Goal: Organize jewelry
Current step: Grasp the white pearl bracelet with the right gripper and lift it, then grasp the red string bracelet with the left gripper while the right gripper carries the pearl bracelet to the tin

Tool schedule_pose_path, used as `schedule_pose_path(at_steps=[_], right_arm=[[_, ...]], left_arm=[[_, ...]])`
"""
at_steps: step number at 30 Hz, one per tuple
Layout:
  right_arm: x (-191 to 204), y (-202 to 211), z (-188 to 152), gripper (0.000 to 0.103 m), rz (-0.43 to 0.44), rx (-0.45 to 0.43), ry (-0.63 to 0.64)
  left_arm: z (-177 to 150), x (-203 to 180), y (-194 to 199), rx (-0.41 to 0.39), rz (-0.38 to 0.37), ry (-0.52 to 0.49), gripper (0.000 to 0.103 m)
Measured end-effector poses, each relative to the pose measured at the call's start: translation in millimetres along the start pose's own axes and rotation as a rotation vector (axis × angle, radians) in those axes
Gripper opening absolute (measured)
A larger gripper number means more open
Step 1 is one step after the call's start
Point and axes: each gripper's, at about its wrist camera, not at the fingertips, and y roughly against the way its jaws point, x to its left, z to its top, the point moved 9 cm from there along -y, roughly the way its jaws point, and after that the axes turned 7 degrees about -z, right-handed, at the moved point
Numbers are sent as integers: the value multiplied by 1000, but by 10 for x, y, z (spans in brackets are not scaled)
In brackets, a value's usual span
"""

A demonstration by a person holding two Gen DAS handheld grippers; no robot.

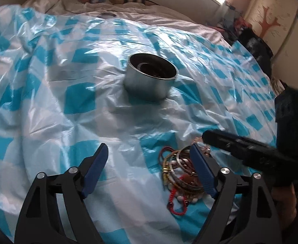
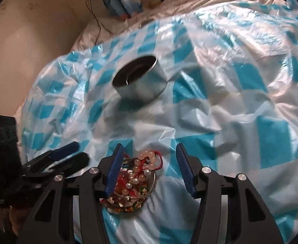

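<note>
A tangled pile of jewelry (image 1: 179, 174) lies on the blue-and-white checked plastic sheet (image 1: 47, 122): red cords, gold and metal bangles, pale beads. My left gripper (image 1: 149, 147) hangs open just above the sheet, with the pile against the inner side of its right-hand finger. In the right wrist view the same pile (image 2: 136, 179) sits between the jaws of my right gripper (image 2: 149, 146). It lies close to the left pad and apart from the right one, so that gripper is open. A round metal tin (image 1: 151, 79), open at the top, stands further back.
The sheet covers a bed with pale bedding (image 1: 128, 10) behind it. A wall (image 2: 17, 40) runs along one side and dark clutter (image 1: 254, 42) lies at the other. My right gripper's fingers (image 1: 230, 144) reach in over the pile. The left gripper (image 2: 76, 154) shows beside the right one.
</note>
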Motion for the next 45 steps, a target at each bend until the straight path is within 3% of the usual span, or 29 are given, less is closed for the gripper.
schedule_pose_path(at_steps=[3, 5, 8, 11, 14, 19, 23, 31, 36, 40, 41, 45], right_arm=[[52, -44, -16, 38, -73, -9, 74], [65, -106, -45, 19, -96, 7, 102], [77, -59, -36, 8, -113, -23, 128], [62, 58, 28, 8, -71, -68, 95], [43, 287, 149, 8, 41, -148, 28], [4, 526, 301, 8, 155, -236, -52], [-57, 633, 409, 8, 222, -278, -126], [-330, 833, 519, 8, 283, -354, -258], [-430, 862, 546, 8, 317, -364, -310], [-433, 887, 542, 8, 330, -367, -309], [-432, 892, 543, 8, 329, -369, -307], [-455, 892, 545, 8, 332, -369, -315]], left_arm=[[43, 155, 51, -19, 3, 56, 83], [56, 234, 71, -24, -2, 95, 83], [73, 282, 64, -26, -8, 124, 84], [89, 263, 57, -28, -9, 119, 84], [93, 228, 39, -26, -8, 108, 85], [86, 160, -53, -7, -8, 83, 85], [60, -25, -165, 12, -24, 9, 86], [-14, -700, -533, 57, -82, -225, 87], [-30, -1035, -767, 85, -107, -294, 87], [-48, -1111, -974, 120, -48, -311, 87], [-50, -1087, -997, 123, -37, -301, 85], [11, -896, -969, 115, -45, -193, 15]])
